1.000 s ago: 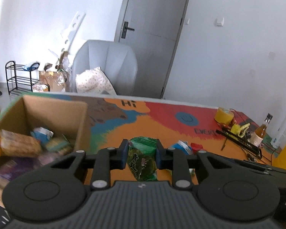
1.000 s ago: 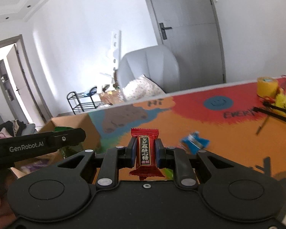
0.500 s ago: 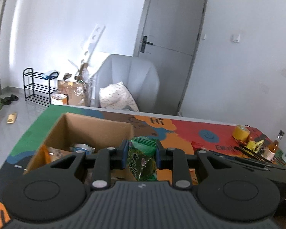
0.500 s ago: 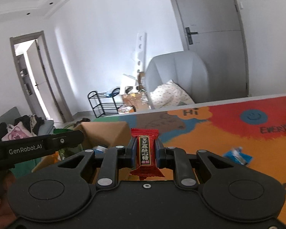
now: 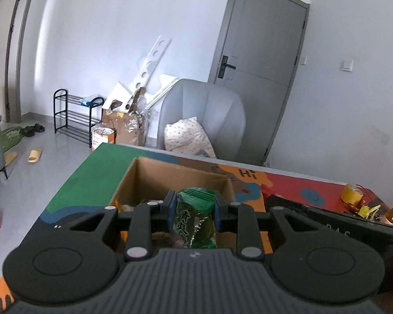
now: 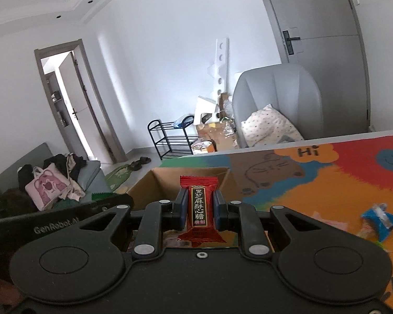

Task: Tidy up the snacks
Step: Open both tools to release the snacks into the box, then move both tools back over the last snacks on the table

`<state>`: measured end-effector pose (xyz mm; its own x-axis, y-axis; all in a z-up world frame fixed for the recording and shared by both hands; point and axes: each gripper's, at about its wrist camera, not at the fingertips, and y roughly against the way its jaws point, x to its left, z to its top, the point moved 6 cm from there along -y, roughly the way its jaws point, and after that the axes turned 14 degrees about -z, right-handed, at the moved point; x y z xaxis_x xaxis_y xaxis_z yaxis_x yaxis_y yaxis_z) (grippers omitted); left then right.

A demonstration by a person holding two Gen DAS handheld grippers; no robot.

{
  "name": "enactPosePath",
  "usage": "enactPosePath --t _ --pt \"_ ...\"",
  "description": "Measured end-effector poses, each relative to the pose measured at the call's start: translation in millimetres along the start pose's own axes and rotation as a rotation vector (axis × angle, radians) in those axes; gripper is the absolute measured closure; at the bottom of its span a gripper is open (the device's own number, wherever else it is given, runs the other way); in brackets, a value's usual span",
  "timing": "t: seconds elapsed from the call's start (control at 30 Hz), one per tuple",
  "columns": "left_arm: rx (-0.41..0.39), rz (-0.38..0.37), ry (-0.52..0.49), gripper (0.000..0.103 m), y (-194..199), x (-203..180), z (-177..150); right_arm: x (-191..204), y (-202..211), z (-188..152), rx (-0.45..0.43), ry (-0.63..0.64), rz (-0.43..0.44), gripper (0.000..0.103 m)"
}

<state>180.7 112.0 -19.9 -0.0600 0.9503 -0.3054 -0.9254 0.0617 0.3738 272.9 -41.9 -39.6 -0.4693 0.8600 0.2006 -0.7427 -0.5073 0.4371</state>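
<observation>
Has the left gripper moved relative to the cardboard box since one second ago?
Yes. The left gripper, holding the green packet, moved left over the cardboard box, formerly to its left.

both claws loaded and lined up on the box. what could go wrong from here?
1. The left claw and right claw converge on one cardboard box; in the right wrist view the left unit sits close alongside, so they may collide.
2. The red candy is pinched only at mid-wrapper and could slip before release.
3. The box already holds snacks; the green packet may land on them and tip out.
</observation>
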Motion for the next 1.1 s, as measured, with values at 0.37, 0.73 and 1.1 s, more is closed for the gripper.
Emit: enactPosePath --t 0.37,0.73,1.1 --pt "0.023 0.042 0.116 0.039 -4.7 27.9 -3.0 16.1 -17.6 11.8 0.017 -0.022 0.033 0.085" --pt "-0.018 0.106 0.138 0.019 2.8 42.3 0.2 5.5 -13.0 17.8 -0.017 -0.051 -0.006 0.037" --pt "-0.054 0.107 0.139 0.016 1.0 22.1 -3.6 -47.0 14.7 -1.1 -0.025 -0.080 -0.128 0.000"
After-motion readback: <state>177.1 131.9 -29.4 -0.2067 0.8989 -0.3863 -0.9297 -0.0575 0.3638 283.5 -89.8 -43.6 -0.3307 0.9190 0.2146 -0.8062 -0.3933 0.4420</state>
